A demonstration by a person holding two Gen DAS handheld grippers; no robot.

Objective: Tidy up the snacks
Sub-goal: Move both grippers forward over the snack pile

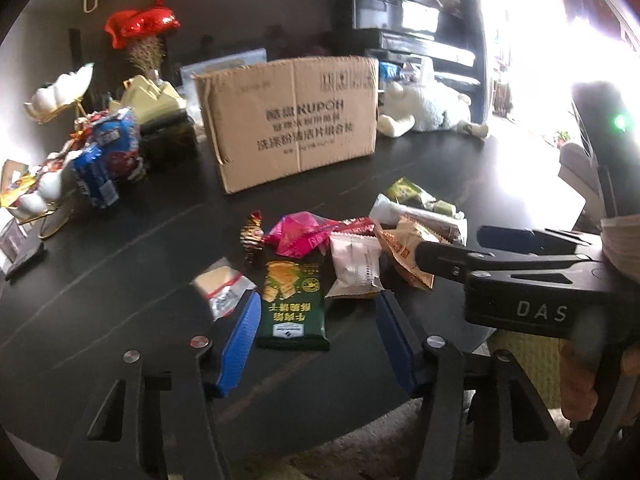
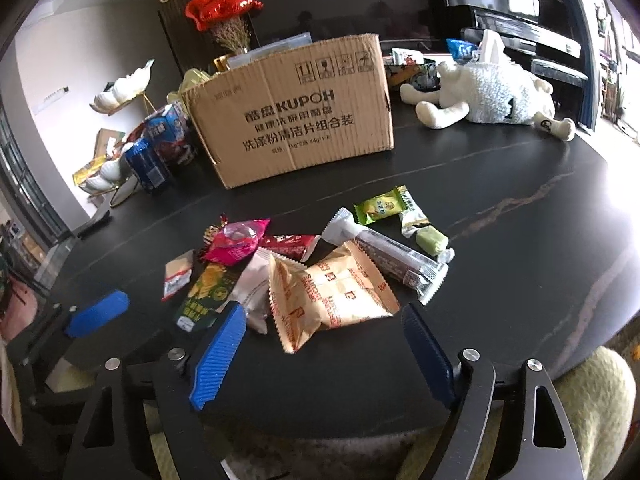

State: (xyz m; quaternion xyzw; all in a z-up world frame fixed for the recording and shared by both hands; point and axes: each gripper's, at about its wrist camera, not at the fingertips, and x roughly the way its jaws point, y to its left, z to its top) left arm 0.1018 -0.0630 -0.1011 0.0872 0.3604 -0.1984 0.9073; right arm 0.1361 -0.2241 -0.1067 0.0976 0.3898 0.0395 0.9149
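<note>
Dark and faintly veined, the round table (image 2: 500,184) carries a loose heap of snack packets near its front edge, likely spread there so each can be picked singly. Pointing down at that heap, the left gripper (image 1: 316,312) has its blue jaws apart on either side of the green cracker packet (image 1: 294,304), not pressing it; it looks lined up to pinch the packet across its width. The right gripper (image 2: 324,344) is likewise unclenched and holding nothing, its jaws set wide just short of the orange-printed cracker bag (image 2: 332,292), a broad, puffy target. Touching or overlapping these lie a pale pouch (image 1: 354,268), a pink packet (image 2: 236,240), a long bar wrapper (image 2: 396,256) and, slightly apart, a small green candy pack (image 2: 380,206). Beyond the heap stands an open cardboard box (image 2: 296,120), probably the destination, since its top faces up within easy reach. A white plush toy (image 2: 488,92) lies well apart beside it.
</note>
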